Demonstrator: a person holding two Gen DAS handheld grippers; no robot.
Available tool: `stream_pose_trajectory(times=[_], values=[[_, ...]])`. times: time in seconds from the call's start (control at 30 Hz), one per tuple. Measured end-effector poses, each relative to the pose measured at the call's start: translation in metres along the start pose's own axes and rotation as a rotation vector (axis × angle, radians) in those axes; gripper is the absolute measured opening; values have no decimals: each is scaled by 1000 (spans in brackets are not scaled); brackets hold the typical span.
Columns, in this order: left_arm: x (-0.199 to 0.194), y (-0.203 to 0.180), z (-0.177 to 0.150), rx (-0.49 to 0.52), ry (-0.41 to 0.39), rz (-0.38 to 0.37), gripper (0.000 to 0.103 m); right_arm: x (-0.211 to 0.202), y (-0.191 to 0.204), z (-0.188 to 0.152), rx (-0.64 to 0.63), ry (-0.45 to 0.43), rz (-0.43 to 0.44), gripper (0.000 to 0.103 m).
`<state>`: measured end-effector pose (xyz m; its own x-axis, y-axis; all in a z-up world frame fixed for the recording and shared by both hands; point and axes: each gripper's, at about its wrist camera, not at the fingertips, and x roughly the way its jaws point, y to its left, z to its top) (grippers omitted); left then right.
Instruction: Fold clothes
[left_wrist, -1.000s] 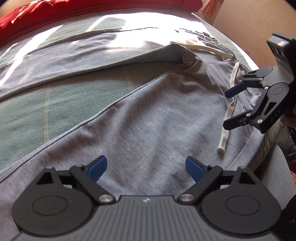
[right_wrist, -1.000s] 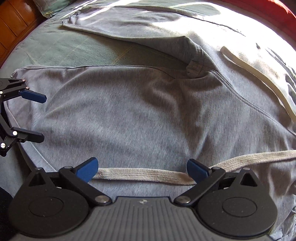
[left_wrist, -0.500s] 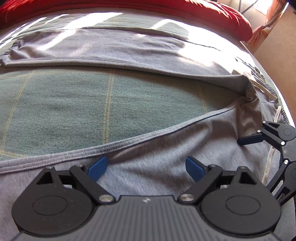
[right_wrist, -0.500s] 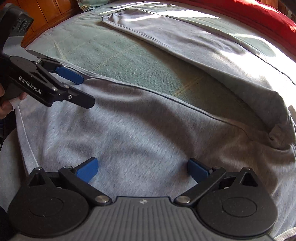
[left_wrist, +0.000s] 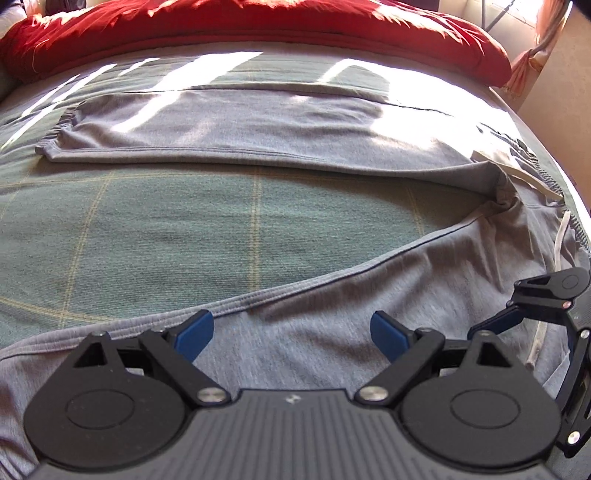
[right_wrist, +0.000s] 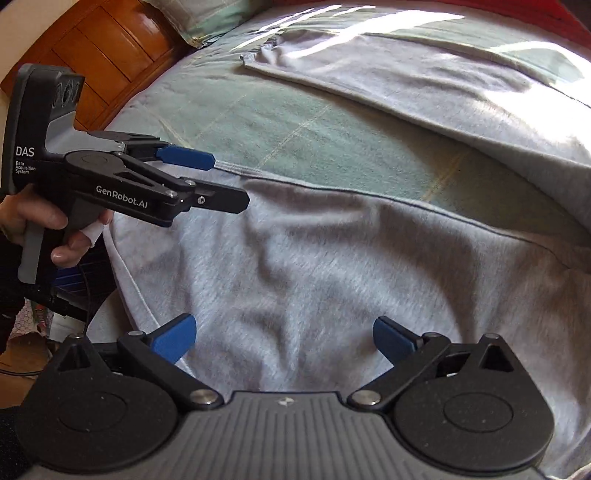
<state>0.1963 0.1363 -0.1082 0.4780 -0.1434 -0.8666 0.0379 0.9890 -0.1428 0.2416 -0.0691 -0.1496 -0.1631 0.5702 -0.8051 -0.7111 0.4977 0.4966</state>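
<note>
- Grey sweatpants (left_wrist: 332, 295) lay spread on a green checked bedcover (left_wrist: 221, 229); one leg ran across the far side of the bed, the other along the near edge, with the bare cover between them.
- The crotch seam (left_wrist: 502, 199) sat at about 2 o'clock in the left wrist view, with the white drawstring (left_wrist: 557, 247) trailing just beyond it toward 3 o'clock.
- Left gripper (left_wrist: 291, 332) hung over the near leg, jaws wide apart, nothing between the blue pads (left_wrist: 194, 334); the leg's inner seam passed just ahead of them.
- Right gripper (right_wrist: 284, 338) was also over the near leg, jaws spread, nothing clamped; contact with the cloth could not be determined.
- In the right wrist view a hand (right_wrist: 55, 236) held the left tool at 9 o'clock.
- A red quilt (left_wrist: 258, 33) lay along the far edge at 12 o'clock.
</note>
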Motion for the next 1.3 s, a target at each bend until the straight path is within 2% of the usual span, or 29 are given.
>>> stream_pose_trajectory(times=[0.07, 0.17, 0.2, 0.3, 0.43, 0.53, 0.6, 0.7, 0.8, 0.97, 1.1, 1.17, 1.3], values=[[-6, 3, -6, -8, 6, -4, 91, 5, 12, -4, -41, 6, -13, 103], [-11, -3, -13, 23, 5, -10, 91, -8, 15, -1, -55, 14, 2, 103], [-11, -7, -14, 36, 7, -13, 91, -19, 11, -1, -39, -7, -39, 103], [-10, -26, -19, 97, 16, -33, 91, -55, -4, -2, 14, -81, -186, 103], [-7, -62, -27, 219, 18, -45, 91, -105, -31, -15, 128, -163, -430, 103], [-2, -92, -38, 297, 27, -38, 91, -134, -53, -35, 223, -185, -660, 103], [-2, -108, -46, 346, 20, -34, 91, -142, -67, -54, 289, -192, -756, 103], [-3, -124, -62, 364, 34, -40, 91, -138, -79, -88, 360, -182, -749, 103], [0, -127, -77, 352, 78, -26, 91, -119, -79, -115, 382, -126, -693, 103], [-2, -125, -103, 347, 119, 22, 92, -94, -69, -143, 346, -52, -700, 103], [-9, -123, -112, 363, 157, 30, 93, -93, -63, -153, 329, -1, -684, 103], [-17, -122, -106, 367, 158, 25, 93, -96, -60, -151, 333, 21, -671, 103], [-30, -119, -80, 347, 58, 10, 94, -101, -43, -132, 332, -39, -617, 103]])
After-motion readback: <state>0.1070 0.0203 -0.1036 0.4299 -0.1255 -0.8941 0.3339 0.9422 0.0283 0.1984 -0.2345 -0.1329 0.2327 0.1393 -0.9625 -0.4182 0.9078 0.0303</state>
